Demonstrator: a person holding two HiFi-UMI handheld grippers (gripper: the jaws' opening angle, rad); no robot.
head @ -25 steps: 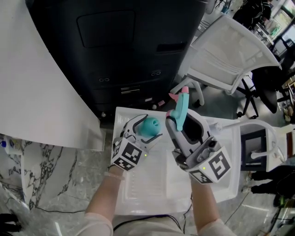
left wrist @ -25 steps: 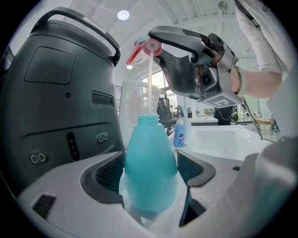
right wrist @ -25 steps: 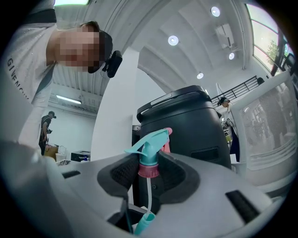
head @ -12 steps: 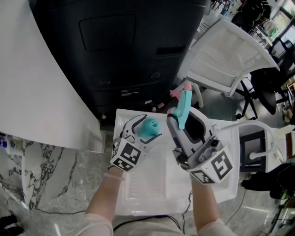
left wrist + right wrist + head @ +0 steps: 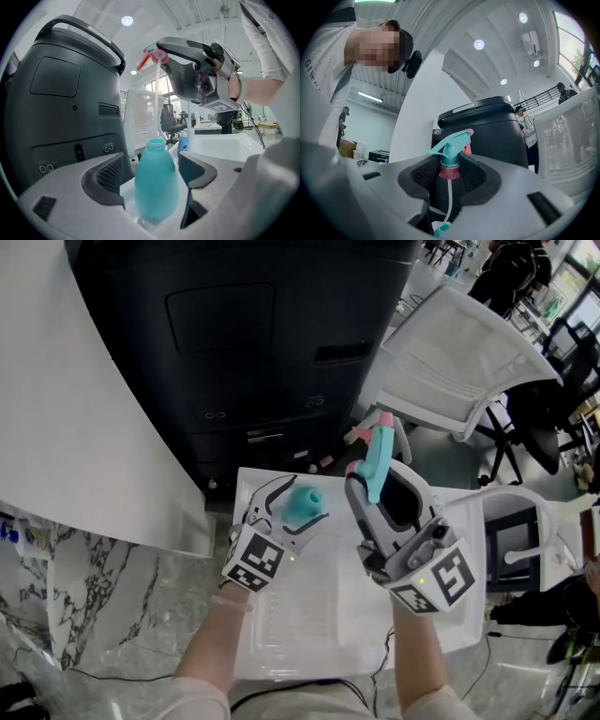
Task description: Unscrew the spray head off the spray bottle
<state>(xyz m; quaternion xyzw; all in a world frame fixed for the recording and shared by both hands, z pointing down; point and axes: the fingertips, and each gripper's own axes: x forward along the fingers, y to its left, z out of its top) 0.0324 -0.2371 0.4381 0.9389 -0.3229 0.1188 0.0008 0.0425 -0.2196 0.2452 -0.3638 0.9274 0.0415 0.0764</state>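
Bottle (image 5: pixel 302 505) sits pinched upright in my left gripper (image 5: pixel 151 173) so it can't turn; my right gripper (image 5: pixel 450 172) clamps the spray head (image 5: pixel 375 457) by its collar, lifted off, tube (image 5: pixel 448 201) dangling.

Both forearms come in from 6 o'clock of the head view, the left forearm (image 5: pixel 208 657) angled toward 1 o'clock and the right forearm (image 5: pixel 418 667) toward 11 o'clock. The left gripper (image 5: pixel 300 506) points toward 1 o'clock with its jaws closed on the body of the teal bottle (image 5: pixel 156 187). The right gripper (image 5: pixel 373 476), at 3 o'clock of the left and held higher, points toward 11 o'clock, its jaws clamped on the collar of the spray head (image 5: pixel 451 151).
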